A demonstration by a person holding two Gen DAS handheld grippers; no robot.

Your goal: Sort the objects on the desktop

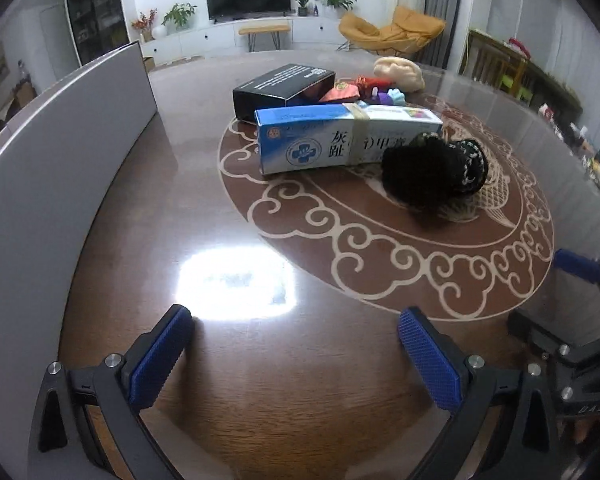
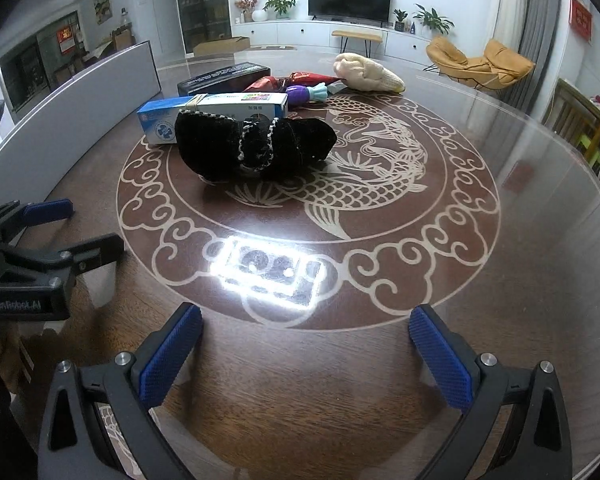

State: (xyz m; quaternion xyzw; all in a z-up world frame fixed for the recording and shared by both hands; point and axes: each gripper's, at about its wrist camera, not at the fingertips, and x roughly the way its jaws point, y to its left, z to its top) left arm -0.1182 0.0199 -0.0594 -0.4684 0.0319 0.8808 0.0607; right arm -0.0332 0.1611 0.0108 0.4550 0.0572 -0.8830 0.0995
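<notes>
A cluster of objects lies mid-table: a black fuzzy bow-like piece (image 1: 434,174) (image 2: 252,148), a long blue-and-white box (image 1: 340,138) (image 2: 216,114), a black box (image 1: 284,88) (image 2: 224,78), red pouches (image 1: 346,92) (image 2: 296,80), a purple and teal toy (image 2: 308,94) and a cream plush (image 1: 400,72) (image 2: 366,72). My left gripper (image 1: 292,344) is open and empty, low over the near table. My right gripper (image 2: 306,344) is open and empty, beside the left one. Each shows at the edge of the other's view: the right one in the left wrist view (image 1: 572,300), the left one in the right wrist view (image 2: 72,224).
The round brown table (image 2: 520,280) has a glass top with a fish and cloud pattern. A grey curved panel (image 1: 60,152) (image 2: 80,92) stands along the table's left edge. Ceiling-light glare (image 1: 236,284) lies on the near surface. Chairs and shelves stand beyond the right edge.
</notes>
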